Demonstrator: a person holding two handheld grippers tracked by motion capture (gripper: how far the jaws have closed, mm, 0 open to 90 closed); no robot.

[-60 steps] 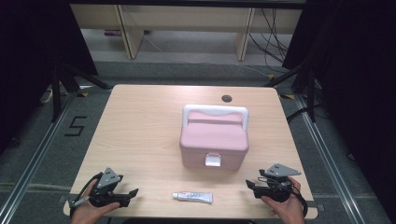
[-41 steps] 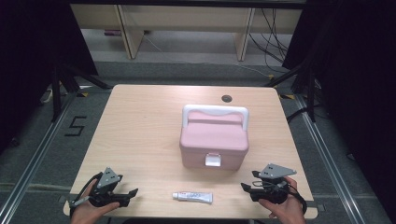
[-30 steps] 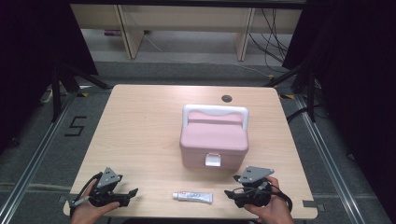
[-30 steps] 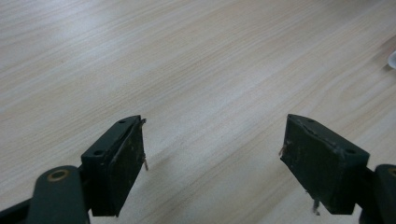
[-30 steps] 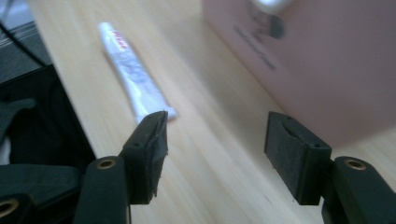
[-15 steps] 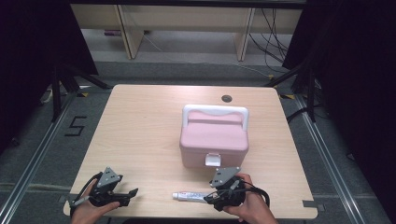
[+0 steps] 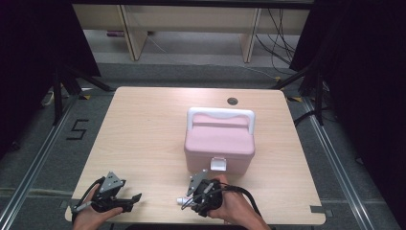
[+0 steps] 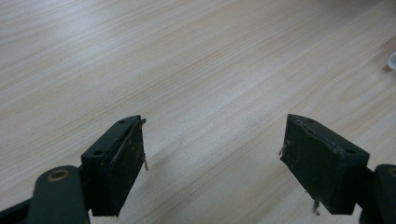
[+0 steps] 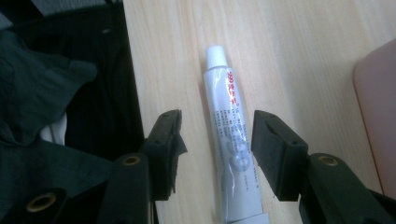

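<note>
Table: light wood-grain top, with a small dark round grommet near the far edge. On the floor to the left, a black "5" marking.

Box: pink, lid closed, white carry handle lying across the far side of the lid, white latch on the near face. It stands right of the table's centre. No writing readable on it. In the right gripper view its pink corner shows at the right edge.

Right gripper: held in the person's right hand at the near edge of the table, just in front of the box. Jaws moderately open and straddling the tube, one on each side of its body; whether either pad touches it cannot be told. In the right gripper view a gap shows between the tube and each jaw.

Left gripper: held in the left hand at the near left corner, well apart from box and tube. Jaws spread wide, empty, above bare tabletop, as seen in the left gripper view.

Tube: small, white, with a white screw cap, lying flat near the table's near edge between the right gripper's jaws, cap pointing away from the gripper. Red characters printed near the cap end and fine dark print along the body, both too small to read. In the high view only its cap end pokes out left of the gripper.
</note>
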